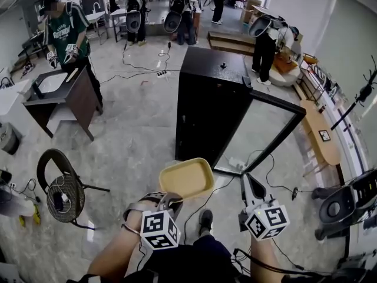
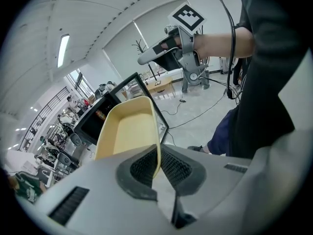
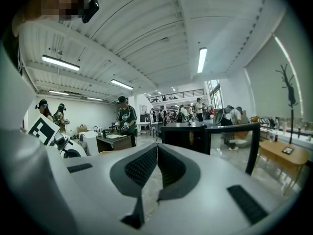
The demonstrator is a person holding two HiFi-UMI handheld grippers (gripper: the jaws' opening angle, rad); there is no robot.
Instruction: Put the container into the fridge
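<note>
A pale yellow rectangular container (image 1: pixel 186 178) hangs in the air in front of me, empty inside. My left gripper (image 1: pixel 169 200) is shut on its near rim; in the left gripper view the container (image 2: pixel 128 129) has its wall pinched between the pads. The black fridge (image 1: pixel 209 102) stands ahead on the floor with its glass door (image 1: pixel 262 135) swung open to the right. My right gripper (image 1: pixel 248 184) is beside the container, apart from it, shut with nothing between its jaws. In the right gripper view the right gripper (image 3: pixel 157 148) points level at the fridge (image 3: pixel 188 137).
Cables (image 1: pixel 265 181) trail over the floor near the open door. A round chair (image 1: pixel 62 190) stands at the left, a dark desk (image 1: pixel 62 96) beyond it. Several people stand at the back, one person (image 1: pixel 264 49) just right of the fridge. A wooden bench (image 1: pixel 321 131) lines the right side.
</note>
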